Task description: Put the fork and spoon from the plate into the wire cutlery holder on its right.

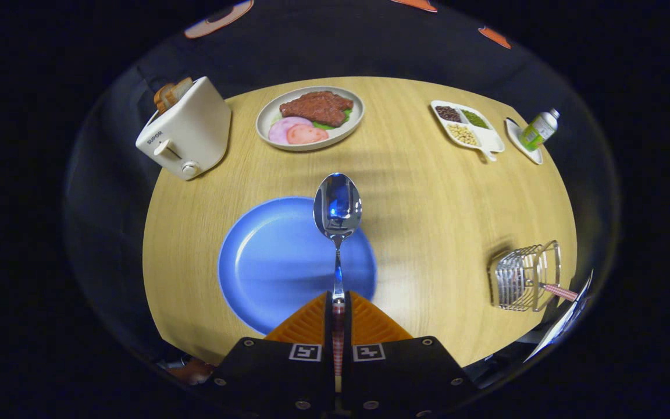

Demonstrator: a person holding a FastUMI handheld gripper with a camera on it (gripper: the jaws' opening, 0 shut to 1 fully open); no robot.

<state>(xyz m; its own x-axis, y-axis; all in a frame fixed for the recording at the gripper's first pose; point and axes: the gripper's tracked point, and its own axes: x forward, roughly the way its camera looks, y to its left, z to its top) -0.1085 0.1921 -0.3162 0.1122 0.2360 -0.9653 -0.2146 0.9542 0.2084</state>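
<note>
Gripper [338, 305] clamped on spoon [338, 209] handle, bowl pointing ahead over plate [265, 262]; holder [524, 276] well right.

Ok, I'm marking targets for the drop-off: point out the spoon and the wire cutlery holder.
spoon [337, 205]: gripper view, on its bowl, ahead of the closed fingers.
wire cutlery holder [522, 275]: gripper view, on its wire side.

spoon [337, 205] 1 | plates 2 (blue [265, 262], food [310, 119]) | toaster [186, 131] 1 | wire holder [524, 276] 1 | bottle [540, 129] 1
</note>
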